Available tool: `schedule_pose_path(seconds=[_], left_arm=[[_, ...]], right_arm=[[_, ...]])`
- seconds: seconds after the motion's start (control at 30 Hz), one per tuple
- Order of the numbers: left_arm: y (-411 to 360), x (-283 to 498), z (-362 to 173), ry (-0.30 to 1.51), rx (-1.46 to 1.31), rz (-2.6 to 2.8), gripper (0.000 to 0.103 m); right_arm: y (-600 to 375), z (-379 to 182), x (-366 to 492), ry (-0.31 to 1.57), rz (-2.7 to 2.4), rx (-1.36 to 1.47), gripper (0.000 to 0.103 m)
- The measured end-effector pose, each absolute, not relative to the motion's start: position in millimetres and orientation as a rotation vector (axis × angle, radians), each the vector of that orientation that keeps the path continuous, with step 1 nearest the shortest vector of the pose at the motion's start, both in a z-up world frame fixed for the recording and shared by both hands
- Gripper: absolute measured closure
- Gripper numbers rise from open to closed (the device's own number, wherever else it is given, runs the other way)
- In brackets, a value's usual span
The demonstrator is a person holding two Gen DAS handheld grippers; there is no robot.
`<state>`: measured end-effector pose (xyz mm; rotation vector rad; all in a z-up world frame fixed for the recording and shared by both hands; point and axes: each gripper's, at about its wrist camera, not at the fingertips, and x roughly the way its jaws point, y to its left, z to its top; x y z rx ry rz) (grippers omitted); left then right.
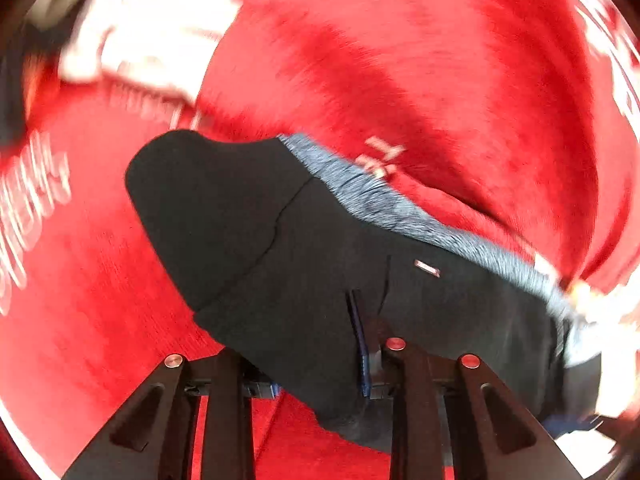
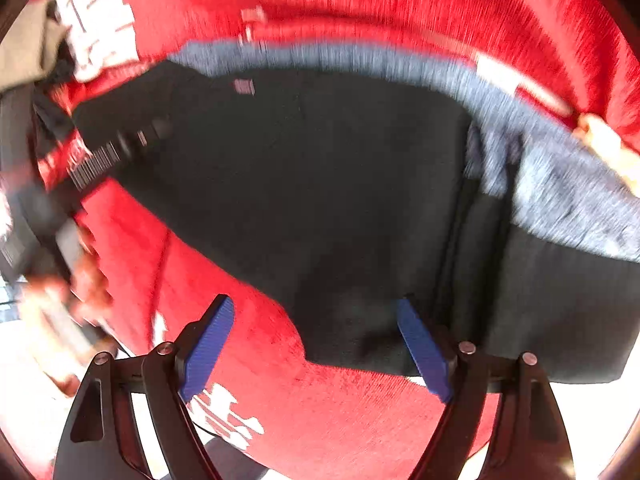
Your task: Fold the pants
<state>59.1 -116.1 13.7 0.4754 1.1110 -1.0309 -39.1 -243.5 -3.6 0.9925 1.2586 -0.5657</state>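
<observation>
Where the left gripper (image 1: 320,376) fills the bottom of its own view, black fabric of the pants (image 1: 304,264) drapes down between its 2 fingers, hiding most of the blue pads; the jaws stand wide apart, and whether they pinch any cloth I cannot tell. Beyond the fingers the pants lie as a dark, folded slab on a red blanket (image 1: 440,60), with a seam curving across the black cloth, a small pale label (image 1: 427,269) near the waist, and a heathered grey-blue waistband (image 1: 400,208) running diagonally along the far edge. White lettering on the blanket smears at the left and right rims from motion blur.

From the right wrist view, the right gripper (image 2: 316,344) is released, its 2 blue pads (image 2: 208,348) spread wide. The left pad sits over bare red blanket (image 2: 360,408); the right pad touches or just overlaps the near edge of the pants (image 2: 320,184). Farther on, the black cloth spreads broad and flat, the grey-blue waistband (image 2: 560,184) arching along its far and right side. At the far left a blurred hand (image 2: 92,280) and dark gear show beside the pants.
</observation>
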Motion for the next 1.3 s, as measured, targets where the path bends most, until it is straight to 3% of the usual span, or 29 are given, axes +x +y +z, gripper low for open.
schedule_pose_path(seconds=[0.23, 0.5, 0.7, 0.93, 0.97, 1.0, 1.07, 1.3], left_arm=[[-111, 42, 26, 0.958, 0.627, -1.055, 0.075], [-117, 33, 24, 0.872, 0.709, -1.069, 0.075], [-114, 9, 26, 0.686, 0.846, -1.102, 0.075], [-113, 4, 33, 0.650, 0.864, -1.104, 0.075], [-113, 4, 34, 0.651, 0.866, -1.106, 0.075], [-114, 4, 35, 0.661, 0.871, -1.107, 0.075], [-115, 4, 37, 0.680, 0.882, -1.103, 0.075], [-101, -31, 95, 0.616, 0.824, -1.211, 0.075]], right_arm=[[-296, 49, -4, 1.131, -0.442, 1.015, 0.017], [-322, 59, 91, 1.092, -0.247, 1.043, 0.016], [-311, 50, 165, 1.241, -0.095, 0.953, 0.016], [-299, 16, 205, 1.443, -0.108, 0.885, 0.017], [-299, 8, 201, 1.471, -0.126, 0.907, 0.029], [-300, 3, 197, 1.474, -0.130, 0.936, 0.054], [-305, 6, 186, 1.429, -0.150, 0.977, 0.078], [-318, 58, 114, 1.170, -0.133, 1.033, 0.082]])
